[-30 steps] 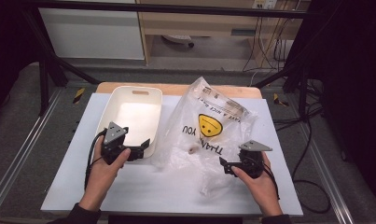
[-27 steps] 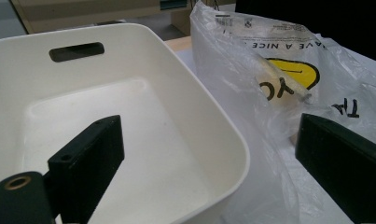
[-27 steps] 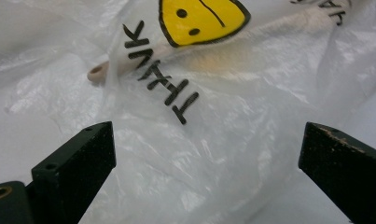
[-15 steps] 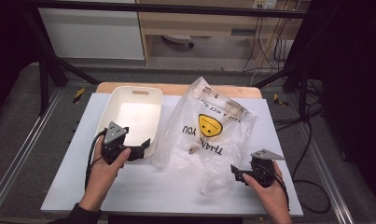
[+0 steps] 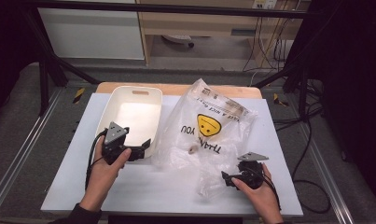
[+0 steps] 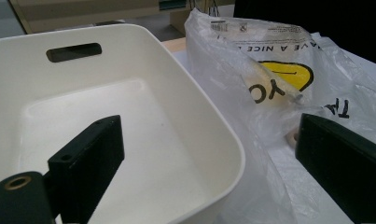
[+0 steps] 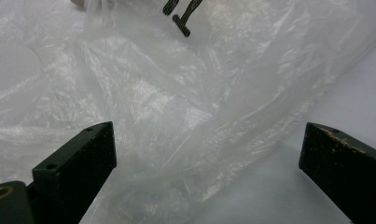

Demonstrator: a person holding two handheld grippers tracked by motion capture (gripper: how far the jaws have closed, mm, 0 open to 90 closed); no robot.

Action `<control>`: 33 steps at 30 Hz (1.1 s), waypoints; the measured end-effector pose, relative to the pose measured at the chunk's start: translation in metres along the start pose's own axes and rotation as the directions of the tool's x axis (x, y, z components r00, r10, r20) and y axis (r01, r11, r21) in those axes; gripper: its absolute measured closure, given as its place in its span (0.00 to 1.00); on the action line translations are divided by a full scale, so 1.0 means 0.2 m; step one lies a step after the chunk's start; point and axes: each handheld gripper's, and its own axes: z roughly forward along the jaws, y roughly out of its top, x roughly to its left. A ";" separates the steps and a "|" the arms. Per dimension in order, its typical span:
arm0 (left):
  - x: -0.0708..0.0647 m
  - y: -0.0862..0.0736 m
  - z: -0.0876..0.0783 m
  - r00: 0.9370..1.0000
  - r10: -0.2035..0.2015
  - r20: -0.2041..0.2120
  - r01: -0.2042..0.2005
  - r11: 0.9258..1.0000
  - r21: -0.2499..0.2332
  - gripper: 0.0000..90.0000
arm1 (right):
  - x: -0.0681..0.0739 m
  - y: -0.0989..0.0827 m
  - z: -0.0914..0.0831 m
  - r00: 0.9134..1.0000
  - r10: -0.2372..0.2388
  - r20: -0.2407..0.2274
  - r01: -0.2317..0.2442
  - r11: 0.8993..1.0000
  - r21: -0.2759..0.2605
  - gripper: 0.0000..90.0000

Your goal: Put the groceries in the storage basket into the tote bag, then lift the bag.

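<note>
- The high view lays out the whole scene: a white tabletop [image 5: 129,191] carries a white tub [image 5: 132,116] on the left and a clear plastic bag [image 5: 209,135] beside it, printed with a yellow smiley face [image 5: 206,125] and black letters.
- In that view the left hand-held gripper [image 5: 141,150] sits at the near right corner of the tub, held by the person's left hand [image 5: 106,163], with a grey 3-cornered plate [image 5: 114,132] on top.
- The left gripper view adds what the high view cannot: its 2 black jaws are spread wide, 1 over the inside of the tub [image 6: 129,140] and 1 over the bag [image 6: 279,93], with the tub's rim between them and nothing pinched.
- That view also shows the tub's handle slot [image 6: 73,51] in the far wall and a small pale ring [image 6: 294,138] lying under the bag's film; from above the ring [image 5: 191,149] reads as a small pale spot.
- The right hand-held gripper [image 5: 226,178] lies at the bag's near edge in the high view, held by the right hand [image 5: 258,191].
- The right gripper view shows its 2 jaws spread wide apart, with crumpled film of the bag [image 7: 176,107] lying between and beyond them; whether the jaws touch the film cannot be told.
- At the lower right of that view, bare tabletop [image 7: 353,93] shows past the bag's edge.
</note>
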 end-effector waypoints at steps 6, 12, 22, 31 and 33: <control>0.00 0.00 0.00 1.000 0.001 -0.005 -0.001 1.000 0.001 0.09 | 0.05 0.00 0.05 0.998 -0.052 0.036 0.050 0.998 0.031 0.03; 0.00 0.00 0.00 1.000 -0.003 -0.003 0.003 1.000 0.002 0.09 | 0.06 0.00 0.03 0.998 -0.061 0.031 0.062 0.998 -0.003 0.25; 0.00 0.00 0.01 1.000 -0.004 -0.002 0.004 1.000 0.005 0.09 | 0.08 0.02 0.04 0.991 -0.136 -0.012 0.135 0.990 -0.046 0.86; -0.01 -0.01 0.02 1.000 0.000 -0.001 0.000 1.000 0.009 0.09 | 0.06 0.03 0.02 0.988 -0.150 -0.046 0.149 0.989 -0.027 1.00; -0.02 -0.01 0.02 1.000 0.003 0.002 -0.003 1.000 0.010 0.09 | 0.03 0.03 0.00 0.990 -0.136 -0.044 0.135 0.990 -0.031 1.00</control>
